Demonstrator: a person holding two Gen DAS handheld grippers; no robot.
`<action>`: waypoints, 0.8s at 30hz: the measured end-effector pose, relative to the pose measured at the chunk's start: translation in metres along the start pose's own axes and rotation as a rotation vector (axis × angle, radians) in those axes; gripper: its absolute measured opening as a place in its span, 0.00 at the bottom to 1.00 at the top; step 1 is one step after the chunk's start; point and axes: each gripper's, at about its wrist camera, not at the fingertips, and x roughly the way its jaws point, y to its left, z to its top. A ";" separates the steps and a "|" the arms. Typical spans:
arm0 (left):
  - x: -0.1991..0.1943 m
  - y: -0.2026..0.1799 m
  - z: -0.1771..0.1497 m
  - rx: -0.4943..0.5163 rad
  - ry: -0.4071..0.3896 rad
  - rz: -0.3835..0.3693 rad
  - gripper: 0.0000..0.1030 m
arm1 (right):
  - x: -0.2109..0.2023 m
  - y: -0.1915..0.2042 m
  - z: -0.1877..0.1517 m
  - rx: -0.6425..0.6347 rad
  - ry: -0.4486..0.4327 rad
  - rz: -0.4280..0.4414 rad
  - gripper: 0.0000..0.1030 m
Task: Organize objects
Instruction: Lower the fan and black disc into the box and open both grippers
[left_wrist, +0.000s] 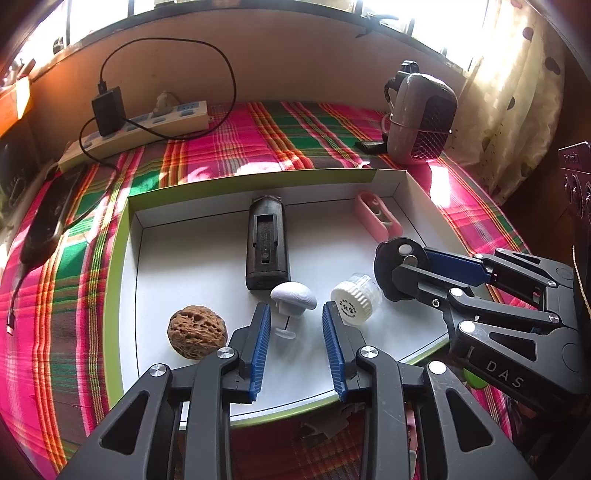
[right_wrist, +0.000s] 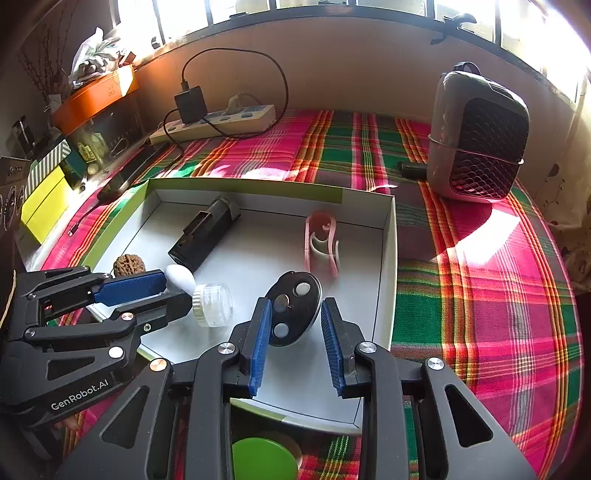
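Left gripper (left_wrist: 293, 347) spread around the white mushroom knob (left_wrist: 293, 297): light, hard plastic; take it by the cap. Right gripper (right_wrist: 295, 343) spread around the black disc (right_wrist: 293, 308): stiff, likely slick; grip the rim. Box (left_wrist: 133, 236) holds 1 each: walnut (left_wrist: 197, 331), jar (left_wrist: 356, 298), black case (left_wrist: 266, 243), pink clip (left_wrist: 377, 214).

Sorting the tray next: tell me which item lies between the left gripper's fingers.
The white mushroom-shaped piece, just ahead of the open left gripper; the walnut and jar lie outside its fingers.
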 end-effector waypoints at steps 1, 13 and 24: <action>0.000 0.000 0.000 0.000 0.000 0.000 0.27 | 0.000 0.000 0.000 -0.001 0.000 0.000 0.29; -0.010 -0.001 0.000 0.001 -0.020 0.003 0.27 | -0.010 0.006 0.001 -0.009 -0.023 -0.007 0.37; -0.030 -0.005 -0.005 0.013 -0.056 0.011 0.27 | -0.029 0.011 -0.005 0.004 -0.065 -0.008 0.38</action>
